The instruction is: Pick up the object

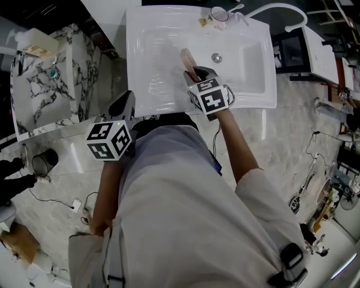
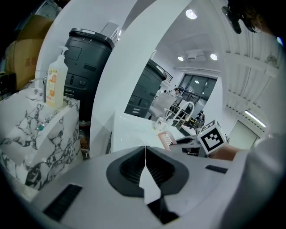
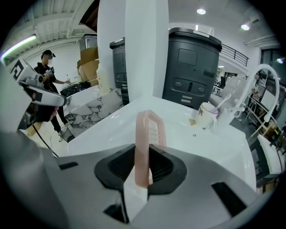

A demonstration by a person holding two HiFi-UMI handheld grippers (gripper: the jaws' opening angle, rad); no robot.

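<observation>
**Pink tray clamped in right hand-held gripper over the sink**

The right hand-held gripper (image 1: 194, 72) is partly closed, its pads pressing on both sides of a pink slotted tray (image 3: 145, 138). The tray stands on edge between the jaws and sticks out ahead of them. In the head view it sits over the basin of the white sink (image 1: 146, 67), just left of the drain (image 1: 216, 57). Whether its far end touches the basin, I cannot tell.

The left hand-held gripper (image 2: 145, 167) has its jaws together with nothing between them. It is held off the sink's near left corner, well apart from the tray.

A cup (image 3: 205, 115) with a utensil in it stands at the sink's far rim, near the white faucet (image 1: 275, 8). To the left of the sink is a marble-patterned stand (image 1: 39, 95) with a pump bottle (image 2: 56, 85) on top.
</observation>
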